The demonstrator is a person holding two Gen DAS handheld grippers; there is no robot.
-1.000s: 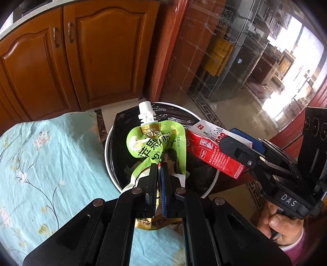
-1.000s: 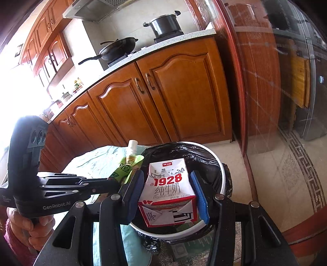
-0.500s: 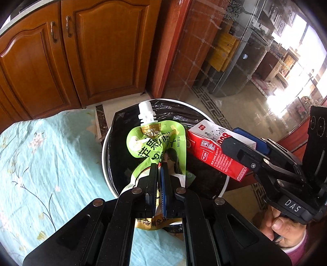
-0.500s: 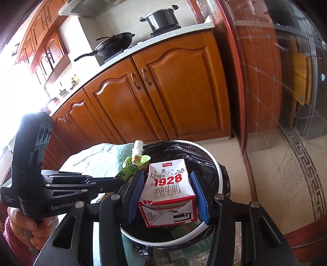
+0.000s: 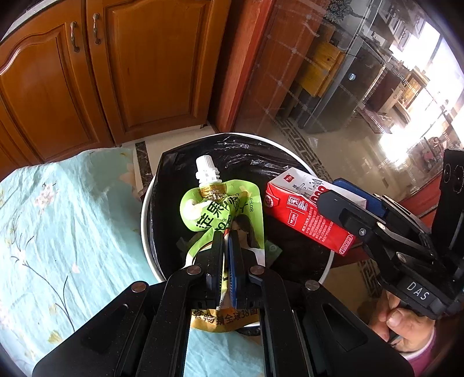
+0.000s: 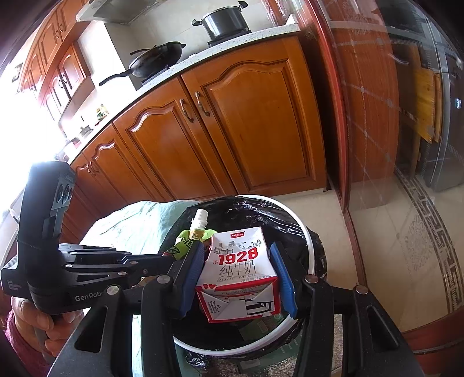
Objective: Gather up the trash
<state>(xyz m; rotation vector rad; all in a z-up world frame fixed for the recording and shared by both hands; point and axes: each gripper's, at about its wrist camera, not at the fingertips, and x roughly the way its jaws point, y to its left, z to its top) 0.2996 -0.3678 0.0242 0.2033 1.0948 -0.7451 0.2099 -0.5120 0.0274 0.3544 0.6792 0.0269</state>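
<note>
Standing among wooden cabinets point(image 5: 139, 72) beside a floral cloth point(image 5: 58, 220): lined bin point(image 5: 232, 150). Showing only rightward: pot point(image 6: 223, 20), wok point(image 6: 156, 58). Hovering over bin: right gripper point(image 6: 237, 275) clenching carton point(image 6: 240, 266), left gripper point(image 5: 226, 261) pinching pouch point(image 5: 220, 208).

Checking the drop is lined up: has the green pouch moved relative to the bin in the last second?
Yes. The green pouch now sits farther over the bin, toward the cabinet doors.

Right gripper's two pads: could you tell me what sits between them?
The milk carton, clamped by the right gripper above the bin, in the right wrist view.
</note>
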